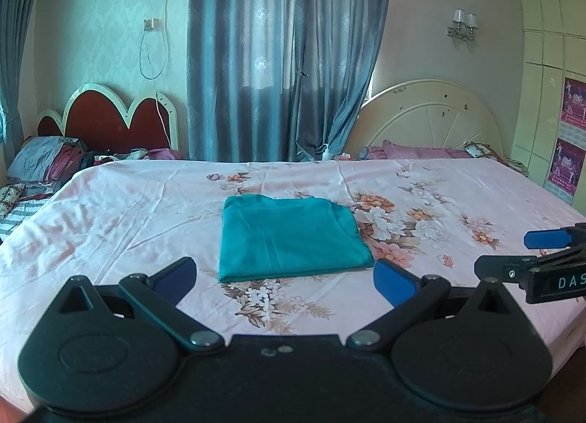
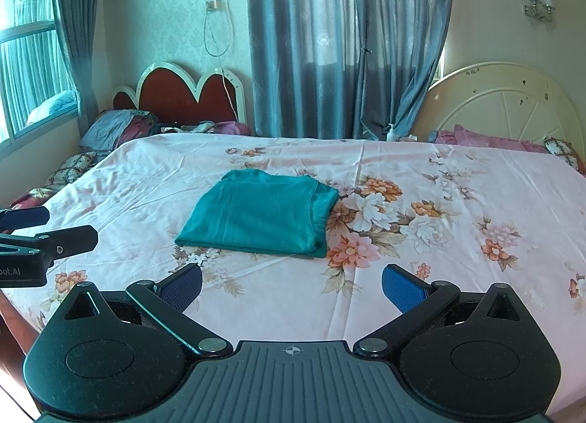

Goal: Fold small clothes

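Observation:
A teal garment [image 1: 289, 238] lies folded into a neat rectangle in the middle of the floral bed sheet [image 1: 128, 218]; it also shows in the right wrist view [image 2: 260, 216]. My left gripper [image 1: 285, 278] is open and empty, held just short of the garment's near edge. My right gripper [image 2: 293, 285] is open and empty, a little back from the garment. The right gripper's fingers [image 1: 512, 254] show at the right edge of the left wrist view. The left gripper's fingers [image 2: 55, 236] show at the left edge of the right wrist view.
The bed's near edge [image 2: 22, 316] runs below both grippers. Piled clothes and pillows [image 1: 47, 163] lie at the far left by a red headboard [image 1: 110, 122]. Pink pillows [image 1: 421, 150] sit before a cream headboard at the far right. Curtains [image 1: 285, 56] hang behind.

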A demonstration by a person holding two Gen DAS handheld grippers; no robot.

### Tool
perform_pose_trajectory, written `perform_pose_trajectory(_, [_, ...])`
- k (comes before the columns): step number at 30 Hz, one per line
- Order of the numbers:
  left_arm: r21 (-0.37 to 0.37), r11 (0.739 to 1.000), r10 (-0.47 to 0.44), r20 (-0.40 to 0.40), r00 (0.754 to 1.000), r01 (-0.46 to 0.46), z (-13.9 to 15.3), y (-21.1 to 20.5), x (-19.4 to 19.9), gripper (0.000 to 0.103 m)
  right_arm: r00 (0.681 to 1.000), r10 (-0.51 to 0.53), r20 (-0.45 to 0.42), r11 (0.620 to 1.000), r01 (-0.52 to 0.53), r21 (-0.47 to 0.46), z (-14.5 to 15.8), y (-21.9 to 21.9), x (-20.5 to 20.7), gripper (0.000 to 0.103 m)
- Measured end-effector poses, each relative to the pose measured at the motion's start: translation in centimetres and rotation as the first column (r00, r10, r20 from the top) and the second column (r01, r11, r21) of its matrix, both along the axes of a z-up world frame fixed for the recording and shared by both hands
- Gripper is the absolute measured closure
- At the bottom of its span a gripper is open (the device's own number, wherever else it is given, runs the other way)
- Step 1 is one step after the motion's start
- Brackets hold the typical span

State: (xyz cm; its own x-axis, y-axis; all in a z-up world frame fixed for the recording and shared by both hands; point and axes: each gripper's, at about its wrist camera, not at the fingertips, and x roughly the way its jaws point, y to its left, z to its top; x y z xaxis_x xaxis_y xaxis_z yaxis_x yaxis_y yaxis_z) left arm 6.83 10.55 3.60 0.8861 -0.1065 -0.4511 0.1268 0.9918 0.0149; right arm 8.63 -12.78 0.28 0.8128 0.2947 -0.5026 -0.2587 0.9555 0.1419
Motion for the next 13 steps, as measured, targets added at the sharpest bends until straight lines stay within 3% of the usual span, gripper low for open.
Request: perform_pose_trajectory(13, [-0.013,1.000,0.001,0.010,1.000,-0.001,0.04,0.08,-0.31,0.000,1.000,0.012,0.009,1.000,-0.012,-0.001,0.32,-0.15,-0.15,0.000])
